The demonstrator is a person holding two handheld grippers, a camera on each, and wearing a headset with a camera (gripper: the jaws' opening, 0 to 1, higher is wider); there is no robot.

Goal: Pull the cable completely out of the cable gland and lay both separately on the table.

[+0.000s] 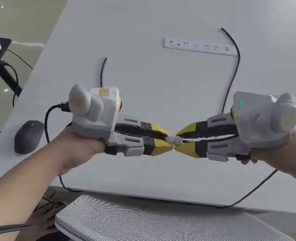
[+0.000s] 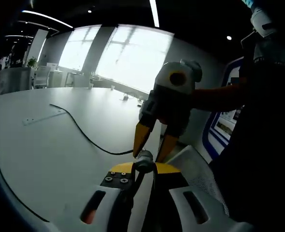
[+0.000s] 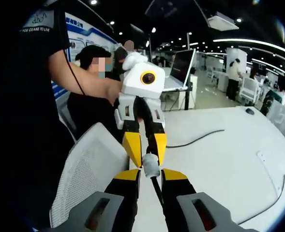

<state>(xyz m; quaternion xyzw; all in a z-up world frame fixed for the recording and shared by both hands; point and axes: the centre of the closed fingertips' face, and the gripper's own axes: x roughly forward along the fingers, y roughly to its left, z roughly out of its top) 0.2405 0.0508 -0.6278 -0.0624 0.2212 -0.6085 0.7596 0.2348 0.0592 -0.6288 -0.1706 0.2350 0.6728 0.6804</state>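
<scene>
Where left tongs [image 2: 142,168] meet right tongs [image 3: 152,174] (tip to tip), both pinch the cable gland [image 1: 176,140].

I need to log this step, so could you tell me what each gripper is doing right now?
Left gripper: closed on the cable gland.
Right gripper: closed on the cable just behind the gland.

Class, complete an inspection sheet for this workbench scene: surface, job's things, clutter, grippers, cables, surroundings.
Surface: white table, mostly bare.
Job's things: cable gland held above the table's near edge; black cable still in it.
Clutter: mouse, power strip.
Grippers: left gripper and right gripper meet tip to tip, jaws closed on the gland's opposite ends.
Cables: power strip's black lead; a short loose cable end.
Surroundings: mesh chair below the table edge; large windows beyond.
</scene>
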